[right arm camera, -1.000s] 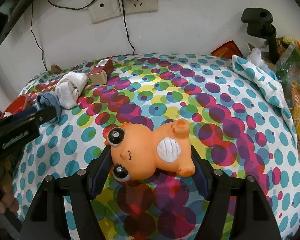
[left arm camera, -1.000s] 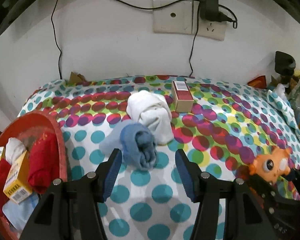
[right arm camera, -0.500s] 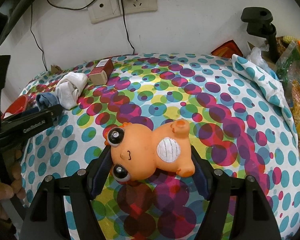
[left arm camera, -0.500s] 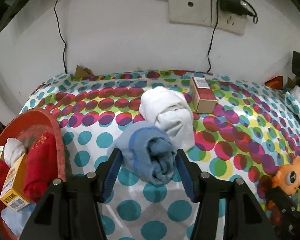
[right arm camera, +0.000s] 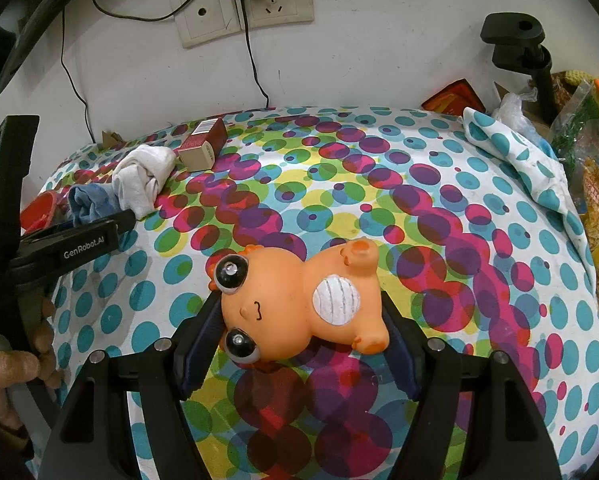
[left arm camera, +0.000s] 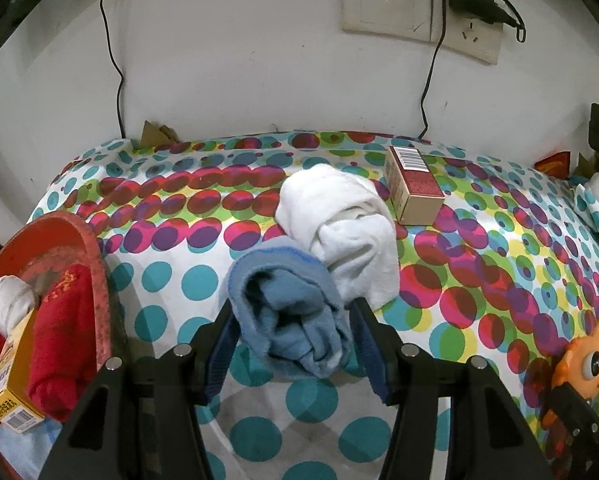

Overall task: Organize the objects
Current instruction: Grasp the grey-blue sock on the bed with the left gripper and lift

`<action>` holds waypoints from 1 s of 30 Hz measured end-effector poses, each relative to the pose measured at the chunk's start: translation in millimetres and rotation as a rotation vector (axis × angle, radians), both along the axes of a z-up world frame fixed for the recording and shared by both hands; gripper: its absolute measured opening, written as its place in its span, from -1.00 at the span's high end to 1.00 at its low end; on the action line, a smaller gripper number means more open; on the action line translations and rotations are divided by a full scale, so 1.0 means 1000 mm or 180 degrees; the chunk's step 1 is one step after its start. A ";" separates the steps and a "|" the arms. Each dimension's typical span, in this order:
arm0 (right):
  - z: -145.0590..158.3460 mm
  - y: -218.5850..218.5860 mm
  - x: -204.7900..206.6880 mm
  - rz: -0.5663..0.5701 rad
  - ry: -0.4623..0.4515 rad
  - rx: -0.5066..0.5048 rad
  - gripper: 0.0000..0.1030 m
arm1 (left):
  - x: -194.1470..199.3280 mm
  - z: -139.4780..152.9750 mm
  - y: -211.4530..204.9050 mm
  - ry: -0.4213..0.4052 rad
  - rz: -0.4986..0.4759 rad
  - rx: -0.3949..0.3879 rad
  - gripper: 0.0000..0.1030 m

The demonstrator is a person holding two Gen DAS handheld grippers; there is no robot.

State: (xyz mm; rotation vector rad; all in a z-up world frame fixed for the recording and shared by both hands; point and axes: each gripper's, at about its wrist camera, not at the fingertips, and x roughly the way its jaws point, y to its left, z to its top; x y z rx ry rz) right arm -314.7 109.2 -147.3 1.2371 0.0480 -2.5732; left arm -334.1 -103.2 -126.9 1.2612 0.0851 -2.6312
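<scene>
My left gripper [left arm camera: 293,330] is shut on a rolled blue cloth [left arm camera: 289,312], whose far end touches a rolled white cloth [left arm camera: 341,226] on the dotted tablecloth. A red-and-tan box [left arm camera: 413,184] lies behind the white roll. My right gripper [right arm camera: 301,322] is shut on an orange rubber toy [right arm camera: 299,306] lying on its side on the cloth. The right wrist view also shows the blue cloth [right arm camera: 89,202], the white roll [right arm camera: 141,178], the box [right arm camera: 203,144] and the left gripper's finger [right arm camera: 79,242].
A red basket [left arm camera: 95,264] at the left edge holds a red cloth [left arm camera: 61,340], a yellow box [left arm camera: 13,376] and a small white roll [left arm camera: 11,302]. The wall with sockets and cables stands behind. Bags and a black clamp [right arm camera: 519,46] crowd the right side.
My left gripper moved forward around the blue cloth and closed on it. My right gripper stayed still, holding the orange toy.
</scene>
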 end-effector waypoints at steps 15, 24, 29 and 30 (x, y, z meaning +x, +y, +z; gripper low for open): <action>0.000 0.000 0.000 -0.0001 -0.0004 -0.0007 -0.37 | 0.000 -0.001 -0.003 0.0013 0.0000 0.0081 -0.06; 0.000 0.000 0.000 -0.0002 -0.0007 -0.0013 -0.38 | 0.007 0.002 0.002 0.0004 -0.0102 -0.0154 0.47; 0.000 -0.001 0.001 -0.0002 -0.0008 -0.0009 -0.38 | 0.012 0.005 0.001 0.0009 -0.0135 -0.0061 0.50; 0.000 0.000 0.000 -0.0002 -0.0008 -0.0012 -0.38 | 0.013 0.006 0.001 0.0012 -0.0154 -0.0028 0.50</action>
